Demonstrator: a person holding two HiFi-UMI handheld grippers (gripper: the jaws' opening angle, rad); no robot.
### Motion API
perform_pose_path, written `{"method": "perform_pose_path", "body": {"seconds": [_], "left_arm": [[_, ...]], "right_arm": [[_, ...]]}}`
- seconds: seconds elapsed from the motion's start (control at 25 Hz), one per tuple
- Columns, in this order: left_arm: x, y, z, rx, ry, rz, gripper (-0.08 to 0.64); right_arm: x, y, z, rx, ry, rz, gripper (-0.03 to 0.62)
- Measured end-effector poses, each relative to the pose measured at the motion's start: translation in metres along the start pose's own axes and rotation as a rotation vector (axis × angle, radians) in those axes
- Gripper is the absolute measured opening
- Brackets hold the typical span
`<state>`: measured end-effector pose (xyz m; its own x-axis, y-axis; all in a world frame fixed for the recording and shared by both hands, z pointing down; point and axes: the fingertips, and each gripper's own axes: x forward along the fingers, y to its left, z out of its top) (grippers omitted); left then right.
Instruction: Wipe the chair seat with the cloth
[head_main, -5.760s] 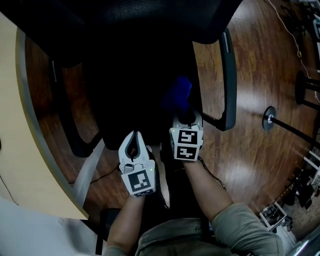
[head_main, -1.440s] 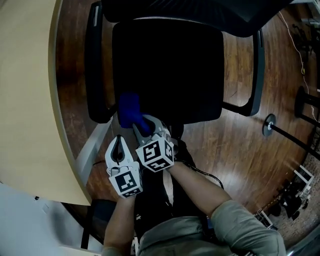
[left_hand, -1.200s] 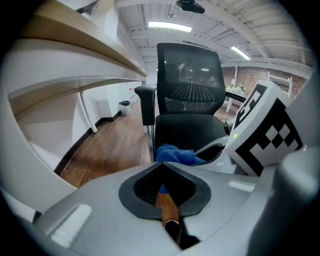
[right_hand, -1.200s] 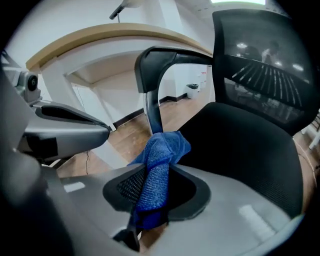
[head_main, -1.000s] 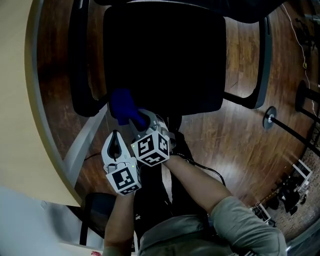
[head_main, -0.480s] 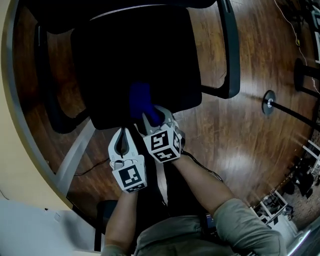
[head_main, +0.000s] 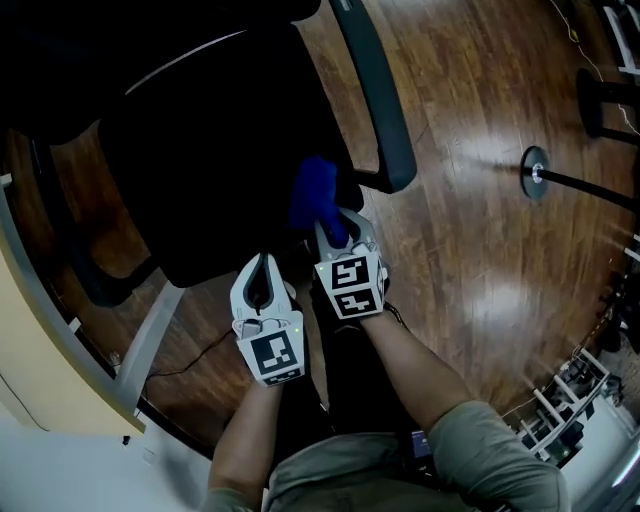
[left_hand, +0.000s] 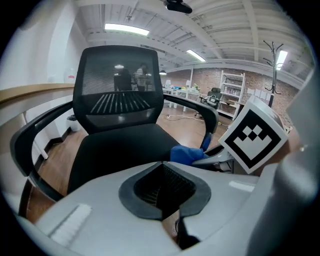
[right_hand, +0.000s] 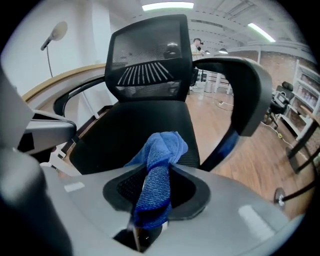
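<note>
A black office chair fills the upper left of the head view, its seat (head_main: 215, 165) dark and flat. A bunched blue cloth (head_main: 315, 192) lies at the seat's front right corner, close to the right armrest (head_main: 378, 95). My right gripper (head_main: 328, 218) is shut on the cloth (right_hand: 162, 147), which sticks out between the jaws over the seat (right_hand: 142, 127). My left gripper (head_main: 262, 260) hangs just off the seat's front edge, left of the right one, shut with nothing in it. From the left gripper view (left_hand: 161, 164) the cloth (left_hand: 184, 153) shows on the seat (left_hand: 117, 150).
The mesh backrest (right_hand: 150, 52) rises behind the seat. The left armrest (head_main: 70, 255) and a curved light wooden desk (head_main: 45, 370) lie to the left. Wooden floor (head_main: 480, 250) spreads to the right, with a stand's round base (head_main: 537, 170) on it. A cable runs under the chair.
The right gripper has carried the cloth along the seat's front edge, from the front left corner to the front right corner. The left gripper stayed beside it, shut. The head view swung.
</note>
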<state>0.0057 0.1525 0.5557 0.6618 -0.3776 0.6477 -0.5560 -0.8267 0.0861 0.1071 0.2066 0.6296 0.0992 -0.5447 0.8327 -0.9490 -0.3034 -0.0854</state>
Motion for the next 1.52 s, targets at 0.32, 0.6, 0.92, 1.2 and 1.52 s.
{"method": "perform_pose_path", "body": {"seconds": [0.32,0.6,0.92,1.2,1.52], "left_arm": [[0.027,-0.051,0.009,0.049,0.015,-0.075,0.005],[0.045,-0.072,-0.005,0.038,0.013,-0.083,0.005],[0.018,-0.066,0.020,0.049,0.011,-0.044,0.005],[-0.038,-0.042,0.101,0.015,-0.065,0.041,0.005],[-0.126,-0.005,0.164,-0.052,-0.116,0.176,0.005]], "right_arm": [[-0.007,-0.067,-0.038,0.150,0.029,-0.065,0.104],[0.006,-0.079,-0.059,0.165,0.049,-0.052,0.104],[-0.017,-0.071,-0.053,0.125,0.068,-0.009,0.103],[-0.084,-0.044,0.008,0.015,0.006,0.094,0.103],[-0.177,-0.002,0.099,-0.174,-0.103,0.186,0.104]]}}
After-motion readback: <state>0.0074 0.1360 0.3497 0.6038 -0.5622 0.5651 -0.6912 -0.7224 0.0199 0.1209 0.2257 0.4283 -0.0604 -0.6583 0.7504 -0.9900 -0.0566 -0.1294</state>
